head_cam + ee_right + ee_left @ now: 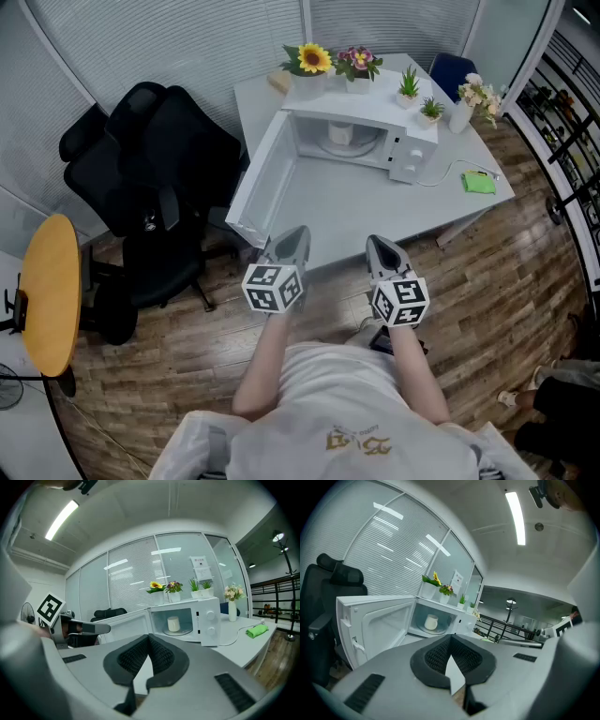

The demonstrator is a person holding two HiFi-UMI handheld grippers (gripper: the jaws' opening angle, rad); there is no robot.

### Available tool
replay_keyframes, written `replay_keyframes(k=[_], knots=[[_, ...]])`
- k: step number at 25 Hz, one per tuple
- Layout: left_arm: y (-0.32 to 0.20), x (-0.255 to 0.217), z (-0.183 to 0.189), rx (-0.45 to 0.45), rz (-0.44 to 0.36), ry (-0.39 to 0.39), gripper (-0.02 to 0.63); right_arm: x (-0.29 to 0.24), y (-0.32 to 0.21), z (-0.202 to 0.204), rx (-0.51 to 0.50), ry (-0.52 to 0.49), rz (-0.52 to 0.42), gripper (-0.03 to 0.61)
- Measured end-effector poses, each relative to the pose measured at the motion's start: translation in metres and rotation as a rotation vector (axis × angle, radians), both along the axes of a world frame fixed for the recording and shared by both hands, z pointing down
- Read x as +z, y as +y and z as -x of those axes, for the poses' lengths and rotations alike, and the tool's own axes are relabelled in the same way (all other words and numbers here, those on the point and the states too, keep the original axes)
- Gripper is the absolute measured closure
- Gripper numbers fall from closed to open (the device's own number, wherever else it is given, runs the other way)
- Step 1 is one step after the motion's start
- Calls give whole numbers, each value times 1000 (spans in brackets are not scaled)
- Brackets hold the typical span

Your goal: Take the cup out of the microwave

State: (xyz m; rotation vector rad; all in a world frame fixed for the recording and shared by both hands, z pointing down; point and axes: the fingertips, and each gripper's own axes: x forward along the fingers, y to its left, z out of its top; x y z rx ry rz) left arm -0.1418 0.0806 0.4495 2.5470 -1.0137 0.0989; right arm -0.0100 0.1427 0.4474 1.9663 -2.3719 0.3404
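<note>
The white surface (356,220) carries the microwave (375,141), and its door (258,187) is swung wide open to the left. The left claw (296,234) and the right claw (379,246) hover side by side at the surface's near edge, each pinched fully together with nothing between the jaws. And there's the cup (339,133), pale, upright, deep inside the microwave, well apart from both claws.

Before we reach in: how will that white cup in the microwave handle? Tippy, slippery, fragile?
The cup looks rigid and smooth, probably ceramic, so it is likely slick under the pads and breakable if dropped. It stands upright and is wide for its height, so it should resist tipping. It sits on the turntable, so a push may slide it.
</note>
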Motion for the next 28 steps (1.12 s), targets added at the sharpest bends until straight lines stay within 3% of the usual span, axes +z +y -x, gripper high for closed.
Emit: replay_keyframes(k=[14, 15, 16, 17, 18, 24, 28], knots=[[-2, 1, 31, -10, -23, 15, 598, -4, 3, 22, 11, -3, -15, 568], [-2, -3, 31, -4, -35, 36, 568, -6, 2, 24, -2, -33, -29, 568], [-3, -6, 30, 2, -39, 59, 411, -8, 0, 28, -20, -59, -36, 555], [-4, -7, 30, 9, -34, 76, 319, -10, -2, 31, -35, -73, -38, 420], [-5, -7, 29, 14, -26, 82, 305, -12, -4, 33, -37, -73, -42, 336], [-4, 3, 27, 33, -5, 38, 291, -16, -8, 25, 18, -70, -44, 316], [-9, 13, 25, 33, 21, 54, 293, -11, -11, 20, 25, -51, -24, 316]])
